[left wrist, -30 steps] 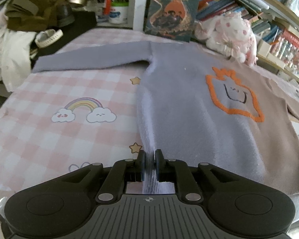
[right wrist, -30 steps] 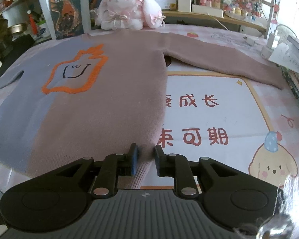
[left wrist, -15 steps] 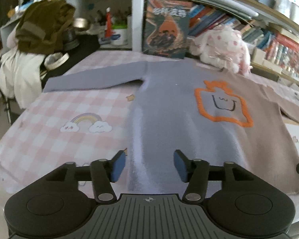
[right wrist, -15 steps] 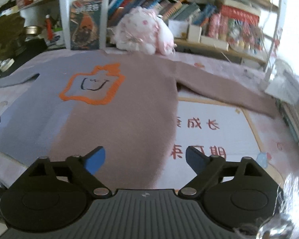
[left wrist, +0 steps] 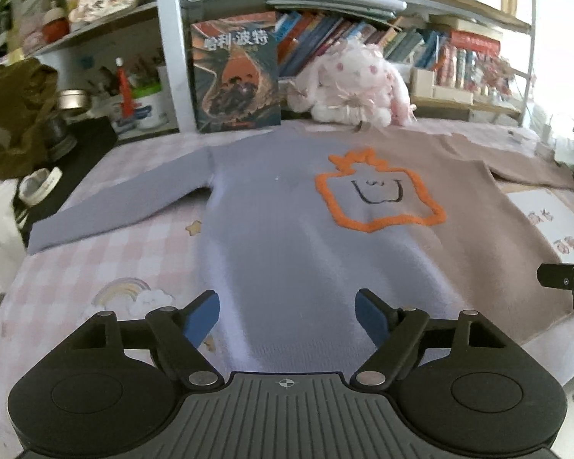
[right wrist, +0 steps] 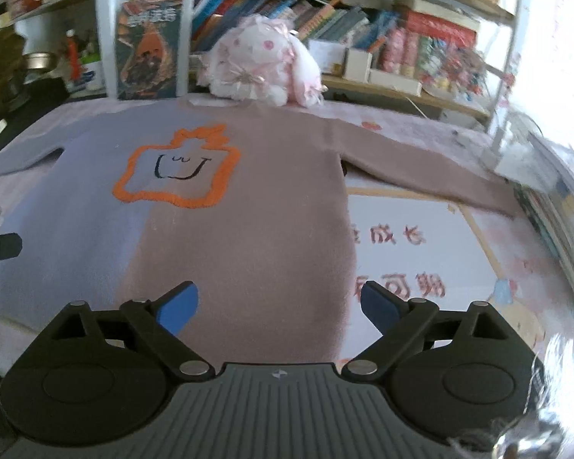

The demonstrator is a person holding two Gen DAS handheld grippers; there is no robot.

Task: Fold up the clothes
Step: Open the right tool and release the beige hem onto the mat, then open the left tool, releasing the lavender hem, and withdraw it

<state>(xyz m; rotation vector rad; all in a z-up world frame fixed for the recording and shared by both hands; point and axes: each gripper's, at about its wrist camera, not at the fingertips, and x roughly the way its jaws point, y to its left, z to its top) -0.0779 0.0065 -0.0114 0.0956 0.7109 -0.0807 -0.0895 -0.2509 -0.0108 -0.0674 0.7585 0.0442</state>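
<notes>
A two-tone sweater, lilac on one half and brown on the other, lies flat and face up on the table, sleeves spread out; it also shows in the right wrist view. An orange outlined face motif sits on its chest. My left gripper is open and empty, raised above the lilac hem. My right gripper is open and empty, raised above the brown hem. The right gripper's edge shows at the far right of the left wrist view.
A pink plush rabbit and an upright book stand behind the collar, under packed shelves. A pink checked mat covers the table's left, a printed poster its right. Clothes and a black surface lie far left.
Both grippers were shut on the sweater's hem a second ago. They have let go, opened wide, and drawn up and back from the table.
</notes>
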